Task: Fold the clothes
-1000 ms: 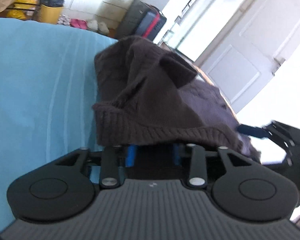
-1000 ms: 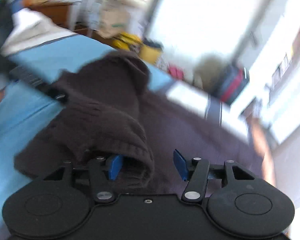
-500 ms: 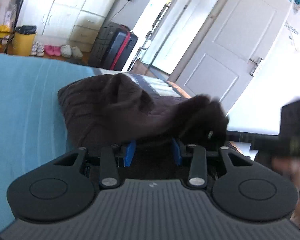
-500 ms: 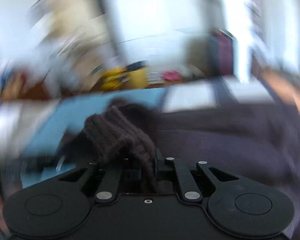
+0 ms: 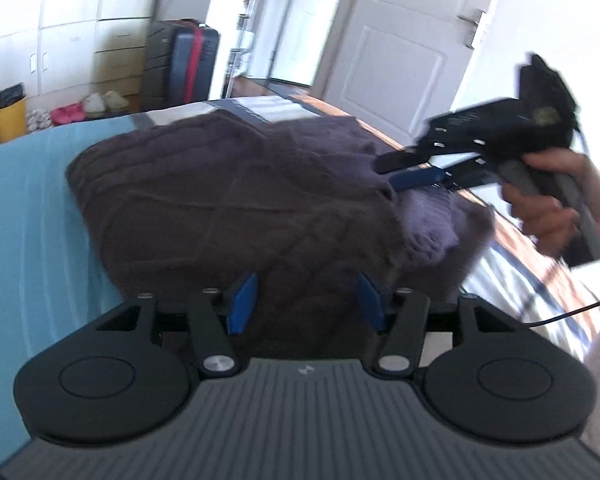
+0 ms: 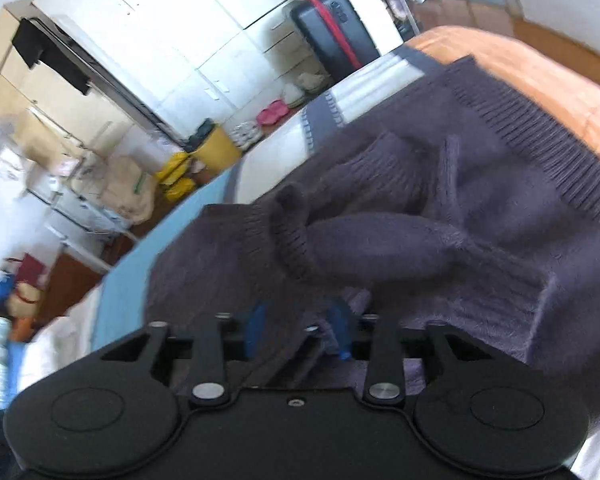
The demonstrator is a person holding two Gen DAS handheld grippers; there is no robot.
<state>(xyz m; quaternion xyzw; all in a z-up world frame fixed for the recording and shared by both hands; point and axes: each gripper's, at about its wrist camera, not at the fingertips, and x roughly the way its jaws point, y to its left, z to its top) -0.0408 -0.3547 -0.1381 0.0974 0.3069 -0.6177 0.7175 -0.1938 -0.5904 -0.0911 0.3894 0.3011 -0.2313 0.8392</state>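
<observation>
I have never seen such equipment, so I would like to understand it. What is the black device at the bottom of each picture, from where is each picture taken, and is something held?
No robot arm is here: a person holds a two-finger gripper in each hand, and a wide-angle camera on each looks forward along its blue fingers.

The left wrist view shows the left gripper at the bottom. Its jaws are opening and press on nothing. Farther right, the person's hand carries the right gripper.

The right wrist view looks along the right gripper. Its jaws are also opening, with knit fabric between them.

On the blue sheet of a bed lies a dark knitted sweater, partly folded. A suitcase and a yellow bin stand behind.
</observation>
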